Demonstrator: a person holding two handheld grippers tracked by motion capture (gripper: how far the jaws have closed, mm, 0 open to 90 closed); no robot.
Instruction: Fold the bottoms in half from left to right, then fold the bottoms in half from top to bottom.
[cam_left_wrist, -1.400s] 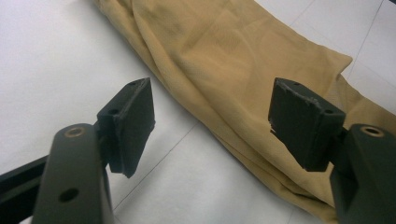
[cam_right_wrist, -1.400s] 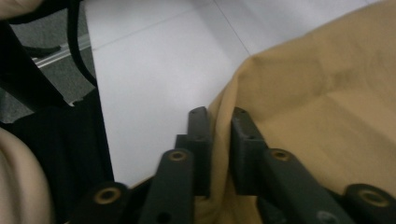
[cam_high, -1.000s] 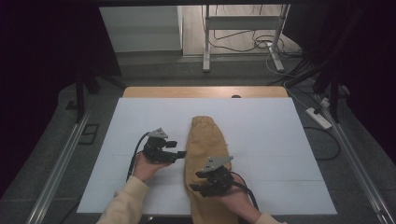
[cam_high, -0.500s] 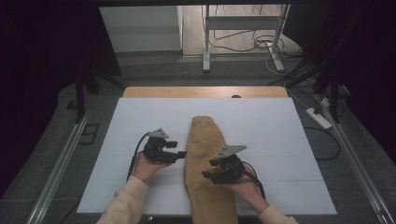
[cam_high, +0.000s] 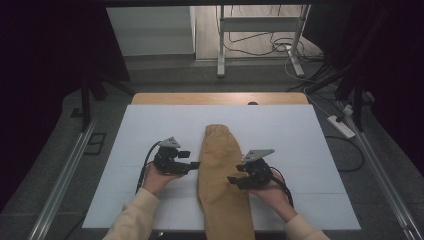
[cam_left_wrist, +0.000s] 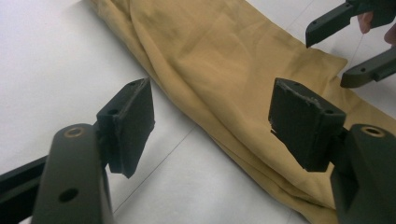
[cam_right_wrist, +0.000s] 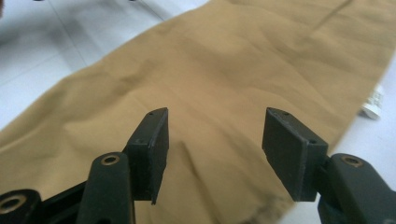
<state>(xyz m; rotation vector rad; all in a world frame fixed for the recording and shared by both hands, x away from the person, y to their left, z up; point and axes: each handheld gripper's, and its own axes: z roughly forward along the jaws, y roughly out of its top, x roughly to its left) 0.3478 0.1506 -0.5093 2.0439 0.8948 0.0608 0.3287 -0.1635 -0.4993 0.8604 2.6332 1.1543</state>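
In the high view, on a white sheet (cam_high: 150, 130) over a wooden table (cam_high: 220, 98), a long tan cloth (cam_high: 220, 170), laid lengthwise in the middle, with the near end cut off by the lower border. At its left edge, the left gripper (cam_high: 195, 164), held in the left hand (cam_high: 157, 177), jaws apart and pointing toward the cloth; hard to tell from here whether touching it. At the right edge, the right gripper (cam_high: 232, 181) in the right hand (cam_high: 272, 192), tips over the cloth border, partly covering it. In the left gripper view, the left gripper (cam_left_wrist: 210, 116) with jaws wide apart and nothing pressed between the pads: one pad over the white sheet (cam_left_wrist: 46, 56), the other over the folded edge of the cloth (cam_left_wrist: 224, 60), running slantwise and cut off at top and bottom. Farther off, at the upper right corner, the right gripper (cam_left_wrist: 355, 42), only in part. In the right gripper view, the right gripper (cam_right_wrist: 212, 135) with jaws just opening further, standing apart above the wrinkled cloth (cam_right_wrist: 233, 60), not clamping it. Beside the cloth edge at the right, a small white object (cam_right_wrist: 373, 103), too blurred to identify.
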